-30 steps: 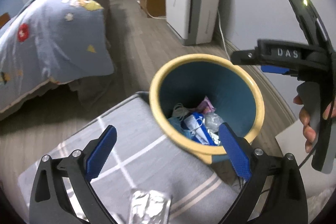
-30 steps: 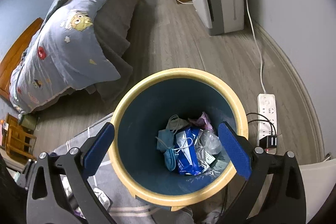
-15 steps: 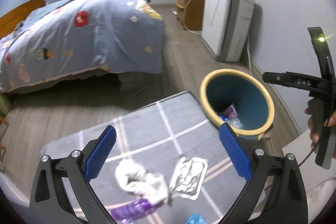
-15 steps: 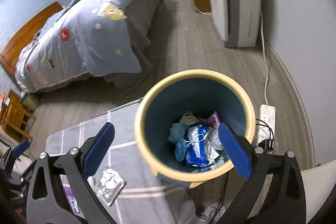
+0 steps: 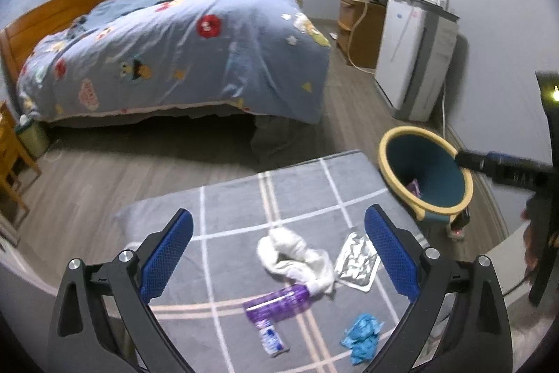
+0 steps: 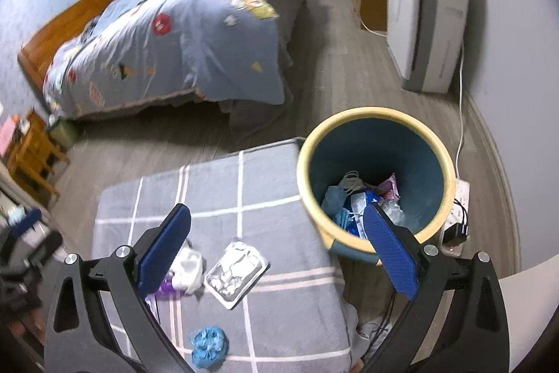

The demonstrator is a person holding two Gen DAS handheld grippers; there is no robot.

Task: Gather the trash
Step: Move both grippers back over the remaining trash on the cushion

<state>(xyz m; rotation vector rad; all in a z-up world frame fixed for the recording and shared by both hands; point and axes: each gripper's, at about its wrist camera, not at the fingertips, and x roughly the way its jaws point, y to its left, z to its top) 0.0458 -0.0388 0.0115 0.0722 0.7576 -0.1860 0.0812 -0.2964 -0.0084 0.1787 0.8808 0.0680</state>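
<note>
The left gripper [image 5: 277, 254] has its fingers spread wide and holds nothing; it hangs above a grey checked mat [image 5: 230, 215]. Below it on the mat lie a crumpled white tissue [image 5: 297, 256], a silver foil packet [image 5: 356, 263] just beside the tissue, a purple wrapper [image 5: 277, 301] touching the tissue, a small clear sachet [image 5: 270, 338] and a blue crumpled glove [image 5: 363, 336]. The right gripper [image 6: 277, 249] is spread just as wide and empty, above the mat's right edge. Its right finger overlaps the rim of a yellow-rimmed blue bin [image 6: 377, 116], which stands on the floor against the mat and already holds trash [image 6: 360, 198]. A bed [image 5: 174, 58] stands beyond.
</note>
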